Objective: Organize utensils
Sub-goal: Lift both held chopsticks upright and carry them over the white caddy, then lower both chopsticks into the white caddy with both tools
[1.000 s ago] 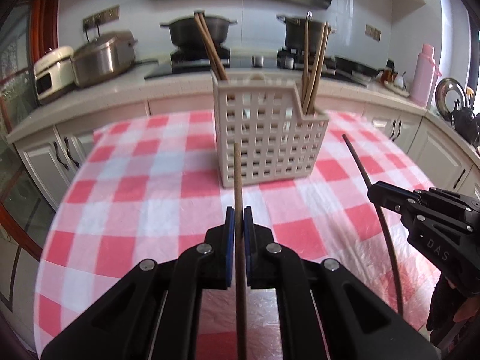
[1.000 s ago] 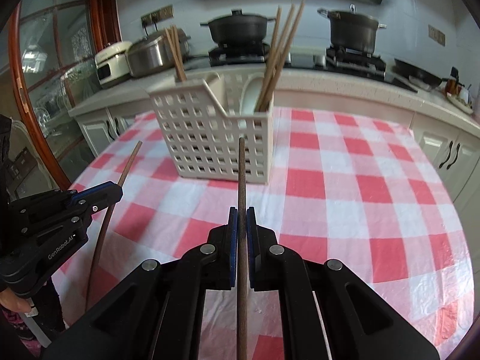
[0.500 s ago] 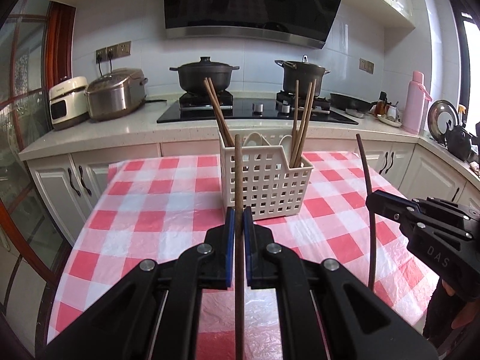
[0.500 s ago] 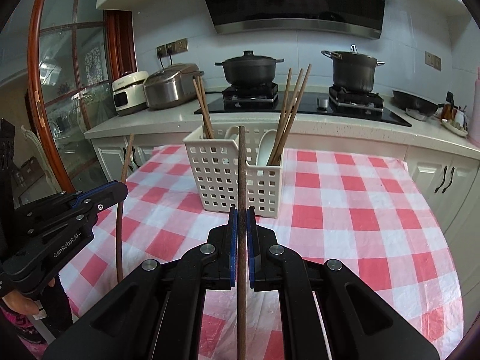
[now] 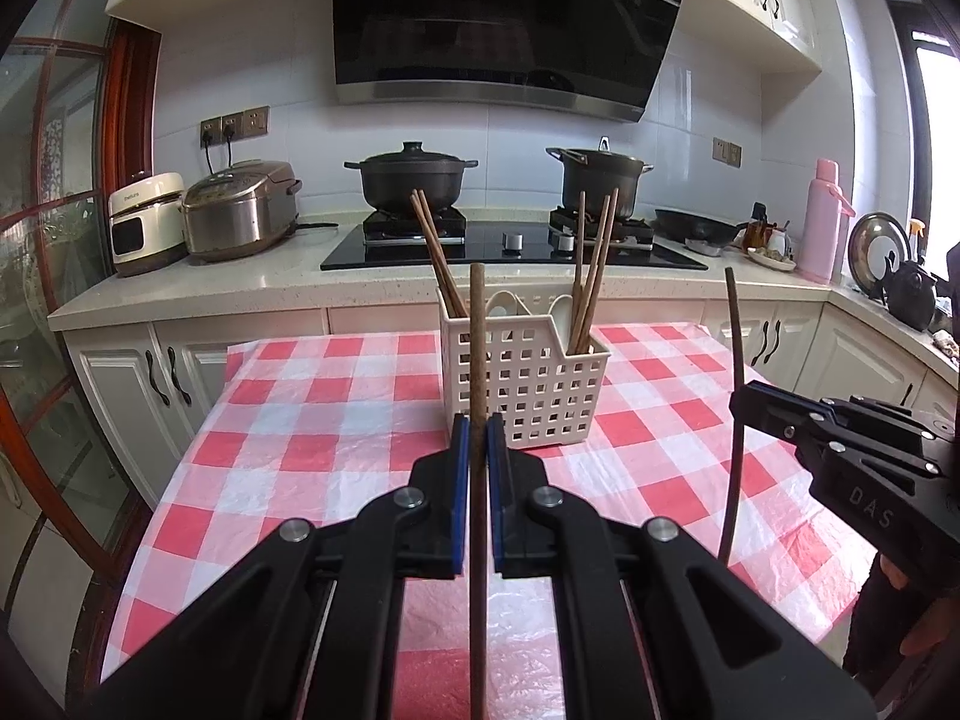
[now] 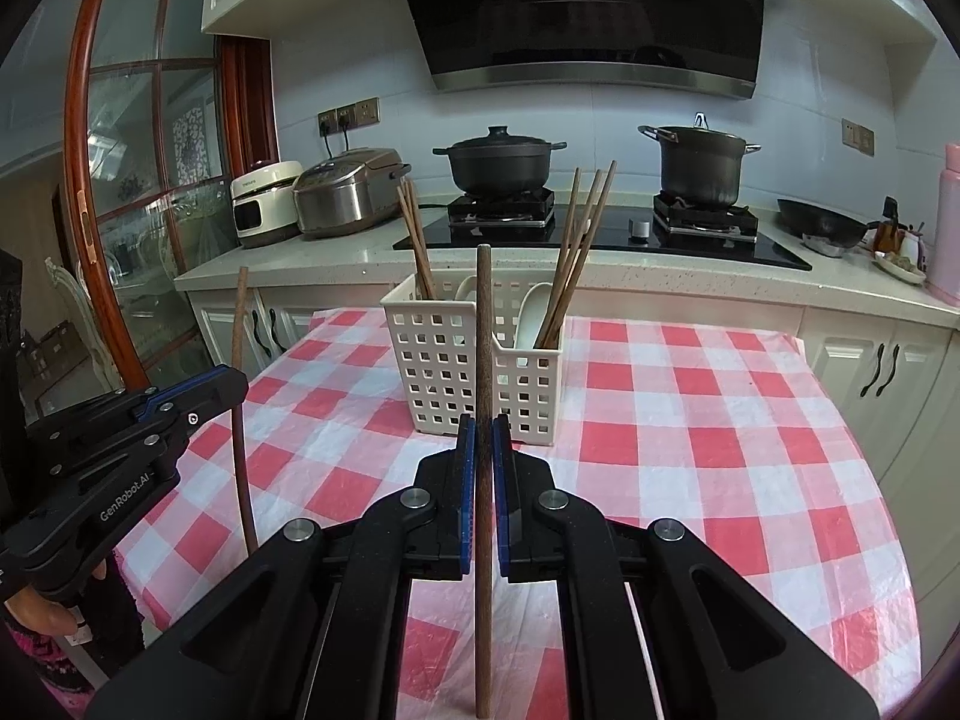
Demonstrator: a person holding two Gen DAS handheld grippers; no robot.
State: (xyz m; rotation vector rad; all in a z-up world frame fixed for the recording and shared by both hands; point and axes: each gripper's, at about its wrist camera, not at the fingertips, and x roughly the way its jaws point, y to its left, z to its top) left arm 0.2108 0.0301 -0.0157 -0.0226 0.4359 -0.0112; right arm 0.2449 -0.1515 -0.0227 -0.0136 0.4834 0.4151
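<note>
Above the checked table (image 5: pixel 336 420), short of the basket (image 5: pixel 528 384), each hand-held gripper (image 5: pixel 478 438) (image 6: pixel 483 438) clamping a chopstick (image 5: pixel 477 336) (image 6: pixel 483 324).

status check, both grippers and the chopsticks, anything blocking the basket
Left gripper shut on chopstick. Right gripper shut on second chopstick. White basket ahead on the checked table; approach unobstructed.

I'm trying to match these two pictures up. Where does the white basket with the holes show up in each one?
Left wrist view: the white basket stands on the checked tablecloth just right of centre, partly behind the chopstick pinched in the left gripper.
Right wrist view: the basket stands just left of centre, behind the chopstick in the right gripper.
Shared landmark: the lidded black pot on the stove.
</note>
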